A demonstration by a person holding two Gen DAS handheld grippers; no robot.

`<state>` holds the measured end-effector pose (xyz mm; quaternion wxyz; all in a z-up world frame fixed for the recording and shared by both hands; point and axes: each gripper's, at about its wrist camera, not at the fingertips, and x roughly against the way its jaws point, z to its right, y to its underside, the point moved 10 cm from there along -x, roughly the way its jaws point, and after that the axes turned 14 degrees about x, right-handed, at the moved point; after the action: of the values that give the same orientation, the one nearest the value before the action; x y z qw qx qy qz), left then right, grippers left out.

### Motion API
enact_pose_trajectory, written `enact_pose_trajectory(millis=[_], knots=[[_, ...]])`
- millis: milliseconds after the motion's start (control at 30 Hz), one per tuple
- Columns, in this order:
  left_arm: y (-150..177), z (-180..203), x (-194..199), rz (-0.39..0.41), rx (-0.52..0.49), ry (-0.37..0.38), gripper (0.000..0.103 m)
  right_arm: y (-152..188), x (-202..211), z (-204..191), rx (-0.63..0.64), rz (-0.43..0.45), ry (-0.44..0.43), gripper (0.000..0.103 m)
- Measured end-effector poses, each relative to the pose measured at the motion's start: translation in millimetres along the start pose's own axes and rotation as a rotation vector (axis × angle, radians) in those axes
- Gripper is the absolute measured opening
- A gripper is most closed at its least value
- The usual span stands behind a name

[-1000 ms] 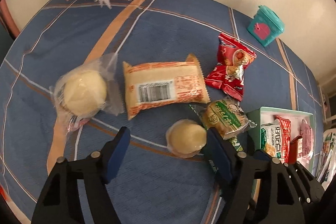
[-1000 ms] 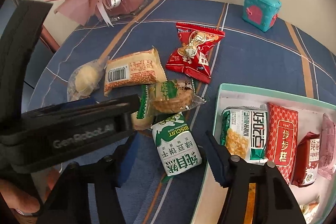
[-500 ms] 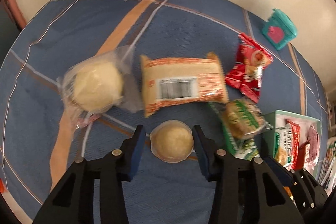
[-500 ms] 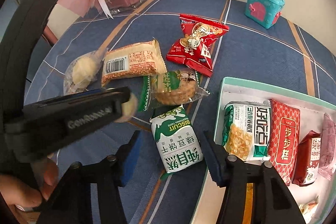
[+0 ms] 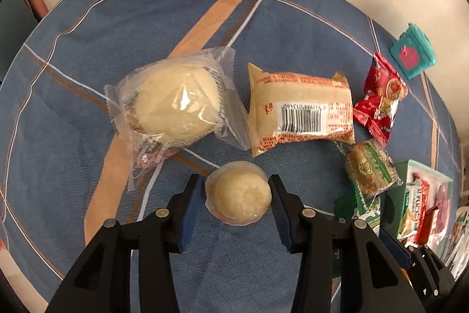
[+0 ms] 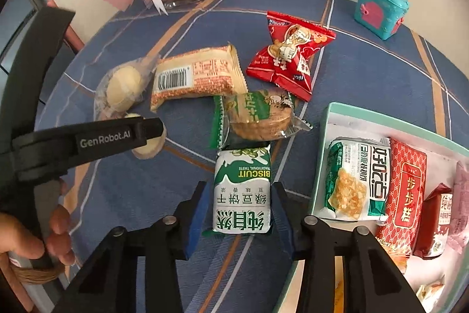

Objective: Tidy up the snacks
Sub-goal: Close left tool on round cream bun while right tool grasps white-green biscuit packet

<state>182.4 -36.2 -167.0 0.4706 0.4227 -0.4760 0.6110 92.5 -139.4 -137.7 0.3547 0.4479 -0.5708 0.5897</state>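
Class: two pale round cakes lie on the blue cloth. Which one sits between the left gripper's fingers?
The small cake in the clear cup, nearest the left gripper. The big cake, in a crinkled clear wrapper, lies farther off.

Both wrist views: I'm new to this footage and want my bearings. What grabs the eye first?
Each claw straddles a snack on the blue tablecloth: the left claw brackets a small pale round cake, and the right claw, closing, flanks a green-and-white biscuit packet. Right of that packet sits a mint-rimmed box of packets.
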Motion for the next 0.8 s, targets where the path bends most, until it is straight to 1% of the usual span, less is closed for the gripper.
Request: enact_pose_trajectory(millis=[133, 167, 233, 333, 500, 667, 767, 800], knots=[[0, 3, -2, 0.006, -0.031, -0.022, 0.05, 4, -7, -2, 0.016, -0.026, 0.018, 0.046], [0, 4, -3, 0.006, -0.048, -0.03, 0.051, 5, -12, -5, 0.023, -0.037, 0.025, 0.046], [3, 11, -4, 0.008, -0.083, -0.047, 0.056, 9, -14, -7, 0.035, -0.048, 0.039, 0.046], [4, 15, -6, 0.022, -0.125, -0.082, 0.059, 11, -17, -10, 0.055, -0.057, 0.066, 0.046], [3, 21, -6, 0.029, -0.126, -0.087, 0.059, 13, -23, -16, 0.067, -0.062, 0.091, 0.046], [6, 17, -3, 0.038, -0.131, -0.097, 0.059, 13, -24, -14, 0.07, -0.057, 0.104, 0.046], [12, 23, -7, 0.036, -0.126, -0.091, 0.055, 12, -24, -13, 0.067, -0.056, 0.103, 0.046], [13, 22, -6, 0.037, -0.125, -0.089, 0.051, 13, -25, -13, 0.067, -0.055, 0.104, 0.046]])
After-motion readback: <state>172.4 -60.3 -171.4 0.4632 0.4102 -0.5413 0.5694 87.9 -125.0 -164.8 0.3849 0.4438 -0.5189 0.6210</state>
